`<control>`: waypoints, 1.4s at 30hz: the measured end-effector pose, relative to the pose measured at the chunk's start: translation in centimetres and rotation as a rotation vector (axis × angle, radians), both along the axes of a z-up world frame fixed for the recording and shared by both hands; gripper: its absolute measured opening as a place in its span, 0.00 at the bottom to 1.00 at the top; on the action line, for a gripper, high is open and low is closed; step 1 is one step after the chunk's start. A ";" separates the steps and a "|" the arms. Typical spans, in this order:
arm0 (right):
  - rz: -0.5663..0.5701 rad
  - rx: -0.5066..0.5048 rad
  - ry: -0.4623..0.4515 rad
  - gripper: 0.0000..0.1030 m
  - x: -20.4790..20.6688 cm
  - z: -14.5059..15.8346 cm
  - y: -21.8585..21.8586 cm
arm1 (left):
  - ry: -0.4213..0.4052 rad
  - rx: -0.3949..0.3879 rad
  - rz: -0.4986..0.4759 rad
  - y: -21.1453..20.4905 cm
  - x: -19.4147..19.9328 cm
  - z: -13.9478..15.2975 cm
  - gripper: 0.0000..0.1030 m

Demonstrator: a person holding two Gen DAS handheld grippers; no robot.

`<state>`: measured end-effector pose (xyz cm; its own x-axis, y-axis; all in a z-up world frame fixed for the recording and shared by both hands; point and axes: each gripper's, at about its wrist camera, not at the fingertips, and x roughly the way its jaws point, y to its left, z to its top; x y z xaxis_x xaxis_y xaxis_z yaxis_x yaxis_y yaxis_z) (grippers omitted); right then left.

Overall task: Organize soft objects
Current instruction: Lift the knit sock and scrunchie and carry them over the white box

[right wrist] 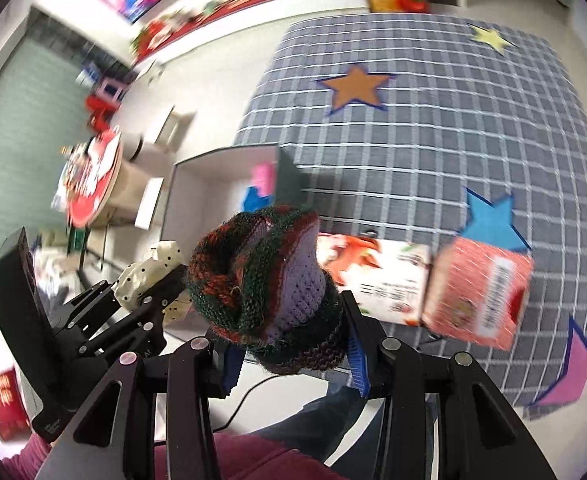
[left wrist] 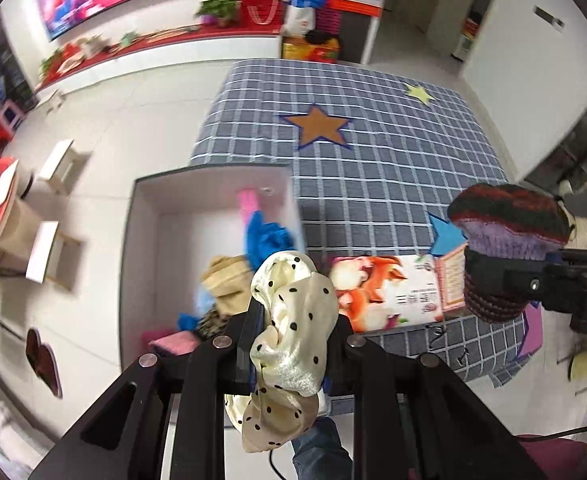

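Note:
My left gripper (left wrist: pixel 293 344) is shut on a cream satin scrunchie with black dots (left wrist: pixel 293 320), held in the air near the white storage box (left wrist: pixel 145 248). The box holds several soft items: a blue cloth (left wrist: pixel 265 236), a pink piece (left wrist: pixel 247 200), a tan cloth (left wrist: pixel 227 280). My right gripper (right wrist: pixel 293 344) is shut on a knitted scrunchie in purple, dark red and green (right wrist: pixel 265 276), held above the table's near edge. In the left wrist view it (left wrist: pixel 505 232) shows at the right. The left gripper with the cream scrunchie (right wrist: pixel 149 280) shows at the left of the right wrist view.
A table with a grey checked cloth (left wrist: pixel 373 160) and coloured star patches carries a tissue pack with a fox picture (left wrist: pixel 389 292) and a pink carton (right wrist: pixel 477 292). The white box (right wrist: pixel 213 176) stands at the table's left edge. Stools and a low round table stand on the floor at the left.

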<state>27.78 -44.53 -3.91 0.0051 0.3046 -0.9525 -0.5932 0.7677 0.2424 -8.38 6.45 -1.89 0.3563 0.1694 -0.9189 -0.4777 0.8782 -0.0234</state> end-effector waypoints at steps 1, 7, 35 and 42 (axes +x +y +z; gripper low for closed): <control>0.019 -0.005 0.000 0.43 -0.1 -0.1 0.8 | 0.000 -0.001 0.014 0.3 -0.4 -0.1 0.23; 0.061 -0.012 0.018 0.43 -0.4 -0.9 4.9 | 0.002 -0.014 0.098 2.2 -2.2 -0.7 0.23; 0.117 -0.091 0.061 0.43 -3.3 -4.5 7.0 | 0.028 -0.026 0.127 3.9 -3.1 -2.2 0.23; 0.129 -0.106 0.069 0.43 -3.4 -5.1 7.4 | 0.045 -0.039 0.144 4.3 -3.2 -2.8 0.24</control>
<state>24.33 -37.12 -9.00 -0.0944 0.1964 -0.9760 -0.6733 0.7096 0.2079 -11.59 10.72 -4.67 0.2894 0.1799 -0.9401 -0.6003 0.7992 -0.0319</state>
